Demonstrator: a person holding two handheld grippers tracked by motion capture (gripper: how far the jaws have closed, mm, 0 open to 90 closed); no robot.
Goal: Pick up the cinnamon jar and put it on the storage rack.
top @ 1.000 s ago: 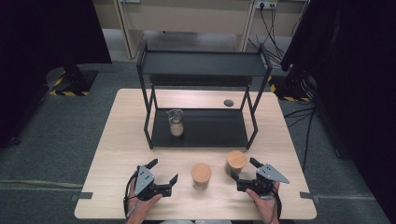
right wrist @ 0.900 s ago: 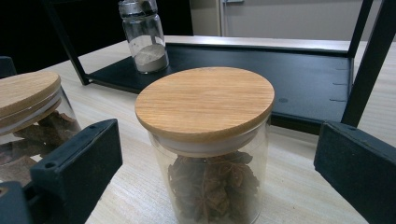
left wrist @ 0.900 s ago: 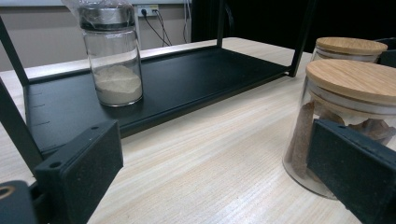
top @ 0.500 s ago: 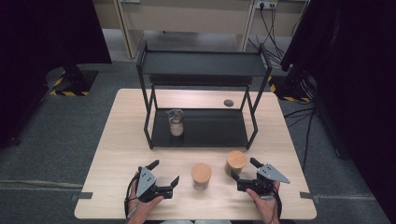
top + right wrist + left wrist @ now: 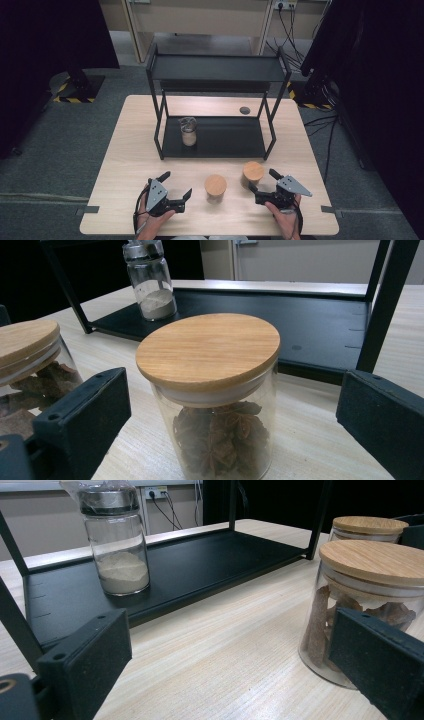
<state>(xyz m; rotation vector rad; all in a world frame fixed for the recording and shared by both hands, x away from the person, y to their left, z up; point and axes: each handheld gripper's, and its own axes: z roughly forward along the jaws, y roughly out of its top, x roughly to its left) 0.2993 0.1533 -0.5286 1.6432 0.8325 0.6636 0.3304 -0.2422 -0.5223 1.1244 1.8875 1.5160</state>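
Two glass jars with wooden lids stand on the table near its front edge. The left jar (image 5: 215,185) holds brown bark-like pieces (image 5: 370,605). The right jar (image 5: 253,171) holds star anise (image 5: 215,440). My left gripper (image 5: 176,184) rests open just left of the left jar, which sits close by its right jaw (image 5: 230,625). Open too, my right gripper (image 5: 262,181) points at the star anise jar, which stands centred between its jaws (image 5: 232,387) without touching them. A glass shaker (image 5: 188,131) of pale powder stands on the black rack's lower shelf (image 5: 225,137).
The black two-tier rack (image 5: 217,67) fills the middle of the table, with its legs (image 5: 160,145) ahead of both grippers. A small dark disc (image 5: 244,110) lies on the table behind the rack. Bare wood (image 5: 125,165) lies to the left.
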